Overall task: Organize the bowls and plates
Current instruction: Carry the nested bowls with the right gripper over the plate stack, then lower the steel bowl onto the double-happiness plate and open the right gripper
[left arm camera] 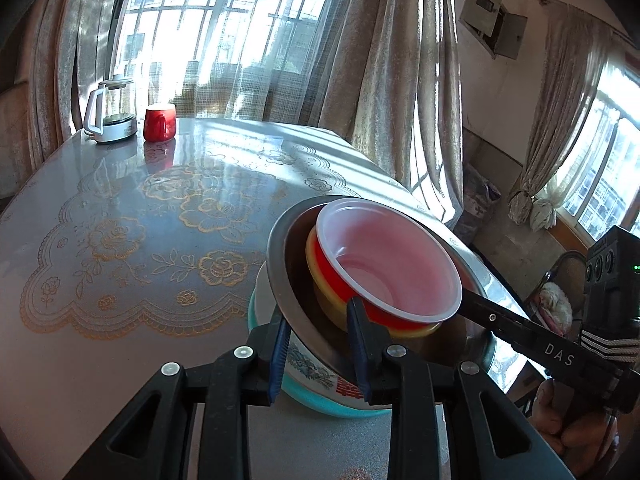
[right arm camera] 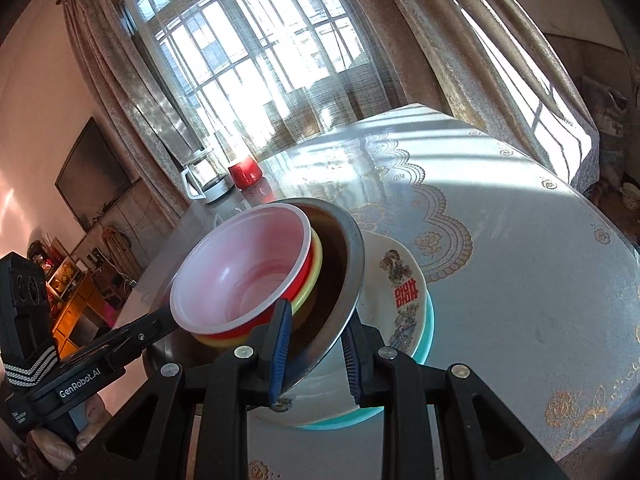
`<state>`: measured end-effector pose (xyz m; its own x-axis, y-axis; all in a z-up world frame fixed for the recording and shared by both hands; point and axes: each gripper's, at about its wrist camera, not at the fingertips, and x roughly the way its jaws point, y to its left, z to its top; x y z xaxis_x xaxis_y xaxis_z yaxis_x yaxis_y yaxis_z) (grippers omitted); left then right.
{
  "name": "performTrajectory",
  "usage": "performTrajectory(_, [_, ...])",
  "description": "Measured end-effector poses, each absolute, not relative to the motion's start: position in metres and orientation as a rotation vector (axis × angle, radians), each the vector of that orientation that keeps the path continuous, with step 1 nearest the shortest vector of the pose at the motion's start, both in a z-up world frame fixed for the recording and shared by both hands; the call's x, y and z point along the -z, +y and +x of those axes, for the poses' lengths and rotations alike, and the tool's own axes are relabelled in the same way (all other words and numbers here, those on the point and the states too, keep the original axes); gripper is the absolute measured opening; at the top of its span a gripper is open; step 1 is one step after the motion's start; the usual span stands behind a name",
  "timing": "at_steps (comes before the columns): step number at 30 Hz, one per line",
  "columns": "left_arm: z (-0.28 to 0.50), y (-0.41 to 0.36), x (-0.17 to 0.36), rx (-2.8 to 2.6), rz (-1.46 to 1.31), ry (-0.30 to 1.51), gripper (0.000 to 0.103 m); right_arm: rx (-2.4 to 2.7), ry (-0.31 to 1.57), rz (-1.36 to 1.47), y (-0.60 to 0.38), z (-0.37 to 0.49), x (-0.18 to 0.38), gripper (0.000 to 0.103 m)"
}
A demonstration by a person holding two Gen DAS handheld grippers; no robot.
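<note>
A steel bowl [left arm camera: 280, 256] holds a nested stack: a red bowl with a white inside [left arm camera: 392, 256] on a yellow bowl [left arm camera: 320, 272]. My left gripper [left arm camera: 320, 354] is shut on the steel bowl's near rim, one finger inside and one outside. My right gripper [right arm camera: 314, 354] is shut on the opposite rim of the steel bowl [right arm camera: 348, 264] and reaches in from the right in the left wrist view. The steel bowl hangs tilted above a white patterned plate [right arm camera: 400, 280] that rests on a teal plate [right arm camera: 428, 332].
The round table [left arm camera: 120, 240] has a glossy lace-patterned cover. A glass kettle [left arm camera: 110, 114] and a red mug [left arm camera: 160, 122] stand at its far edge by the curtained window. A chair [left arm camera: 568, 280] stands beyond the table's right side.
</note>
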<state>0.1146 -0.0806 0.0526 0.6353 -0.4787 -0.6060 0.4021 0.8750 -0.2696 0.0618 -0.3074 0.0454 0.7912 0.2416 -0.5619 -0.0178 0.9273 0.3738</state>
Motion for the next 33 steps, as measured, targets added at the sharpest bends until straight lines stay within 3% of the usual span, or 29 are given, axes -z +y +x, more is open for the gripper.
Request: performTrajectory(33, [0.132,-0.103,-0.018,0.455,-0.051,0.807,0.031,-0.052,0.697,0.38,-0.317,0.073,-0.016,0.023])
